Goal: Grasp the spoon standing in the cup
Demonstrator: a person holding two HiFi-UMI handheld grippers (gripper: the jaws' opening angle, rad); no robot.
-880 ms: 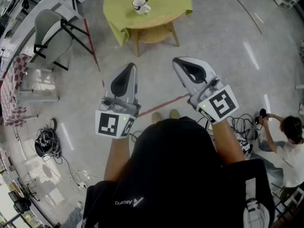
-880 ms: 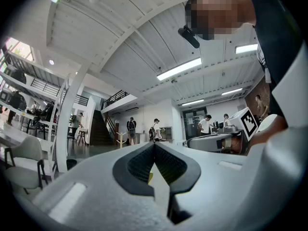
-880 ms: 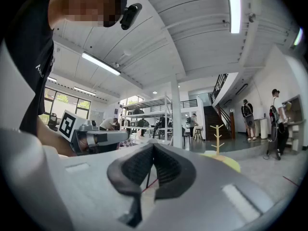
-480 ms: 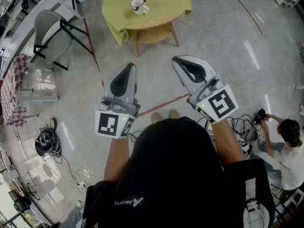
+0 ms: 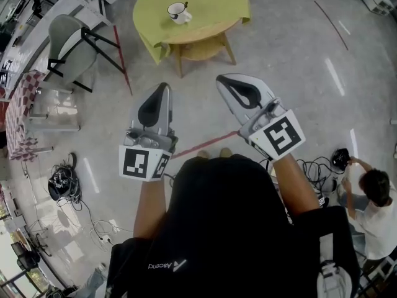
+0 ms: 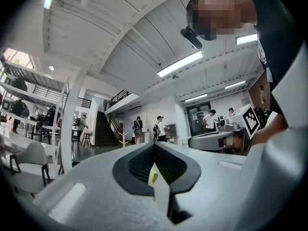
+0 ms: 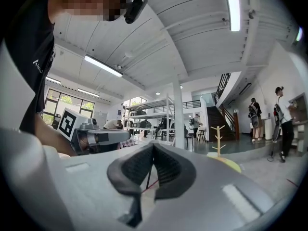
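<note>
A white cup point(image 5: 177, 11) with a dark rim stands on the round table under a yellow-green cloth point(image 5: 214, 5) at the top of the head view. A spoon point(image 5: 185, 7) stands in it, its handle leaning right. Both grippers are held out over the bare floor, well short of the table. My left gripper point(image 5: 162, 88) points toward the table with its jaws shut and nothing in them. My right gripper point(image 5: 222, 80) is beside it, also shut and empty. In the left gripper view the left gripper point(image 6: 154, 145) shows its pads meeting. The right gripper point(image 7: 153, 145) looks the same in its own view.
A grey chair point(image 5: 67, 42) with black legs stands left of the table. A checkered cloth point(image 5: 18, 113) and a clear box lie at the far left. Cables point(image 5: 61, 184) sprawl on the floor at lower left. A person point(image 5: 372, 194) crouches at right. Red tape point(image 5: 208, 141) crosses the floor.
Both grippers have drifted slightly left in the head view and stay shut. The table and cup sit a little further left in the frame.
</note>
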